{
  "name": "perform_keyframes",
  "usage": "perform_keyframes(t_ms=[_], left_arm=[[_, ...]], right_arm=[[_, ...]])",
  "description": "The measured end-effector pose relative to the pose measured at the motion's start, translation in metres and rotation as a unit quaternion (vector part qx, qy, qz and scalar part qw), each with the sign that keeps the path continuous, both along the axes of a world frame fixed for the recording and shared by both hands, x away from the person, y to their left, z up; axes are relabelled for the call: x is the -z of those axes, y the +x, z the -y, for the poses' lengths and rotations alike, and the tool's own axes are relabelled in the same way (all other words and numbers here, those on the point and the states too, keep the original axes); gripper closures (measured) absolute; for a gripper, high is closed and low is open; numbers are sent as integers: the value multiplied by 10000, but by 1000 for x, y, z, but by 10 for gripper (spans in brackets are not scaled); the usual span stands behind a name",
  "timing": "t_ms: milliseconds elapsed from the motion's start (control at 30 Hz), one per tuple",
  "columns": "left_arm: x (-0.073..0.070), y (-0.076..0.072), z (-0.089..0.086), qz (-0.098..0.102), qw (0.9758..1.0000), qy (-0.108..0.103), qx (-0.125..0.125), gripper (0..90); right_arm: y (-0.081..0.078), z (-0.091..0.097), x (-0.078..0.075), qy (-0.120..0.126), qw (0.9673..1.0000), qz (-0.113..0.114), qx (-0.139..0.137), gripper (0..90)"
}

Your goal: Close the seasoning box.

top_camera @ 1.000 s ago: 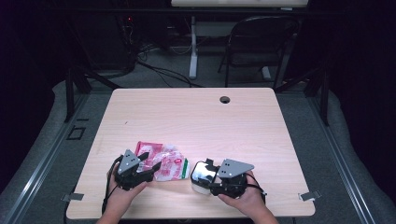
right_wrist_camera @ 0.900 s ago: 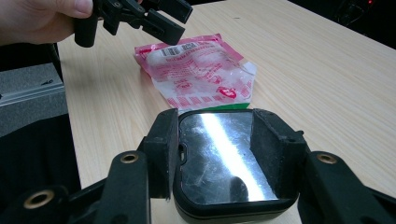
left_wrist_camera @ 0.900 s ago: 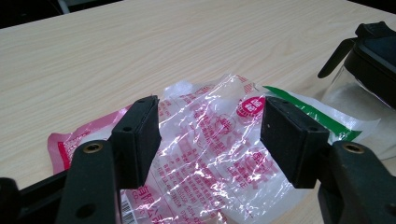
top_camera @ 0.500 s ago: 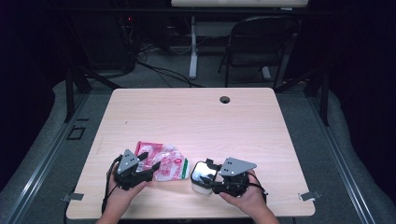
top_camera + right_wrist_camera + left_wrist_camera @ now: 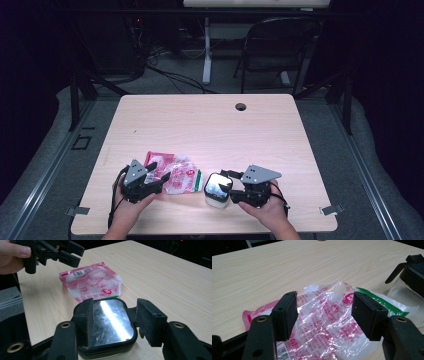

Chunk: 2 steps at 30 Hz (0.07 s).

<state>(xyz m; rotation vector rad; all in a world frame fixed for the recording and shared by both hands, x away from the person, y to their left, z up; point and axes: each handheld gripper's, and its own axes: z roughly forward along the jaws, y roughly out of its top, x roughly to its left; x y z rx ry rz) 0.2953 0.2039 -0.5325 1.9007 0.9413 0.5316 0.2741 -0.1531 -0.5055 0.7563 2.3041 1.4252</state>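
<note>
My right gripper (image 5: pixel 113 322) sits wide open astride the lidded jar (image 5: pixel 218 189), nearer than anything else. My left gripper (image 5: pixel 325 315), also wide, hovers over the plastic packet (image 5: pixel 172 171), which stretches toward three o'clock, touching the jar.

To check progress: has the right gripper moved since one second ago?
No. The right gripper stays beside the container, same distance from the table's near edge.

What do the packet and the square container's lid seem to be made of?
Packet: thin glossy plastic film, judging by its crinkles, glare and see-through patches. Container lid: black rim, probably plastic, around a shiny mirror-like panel, perhaps metal or foil; the bright reflected streak suggests so.
</note>
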Motion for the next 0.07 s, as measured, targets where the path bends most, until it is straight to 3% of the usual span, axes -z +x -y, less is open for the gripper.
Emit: perform_keyframes(t_ms=[67], left_arm=[[0, 0, -1, 1, 10000, -20, -12, 376]], right_arm=[[1, 1, 0, -4, 10000, 8, 50, 479]])
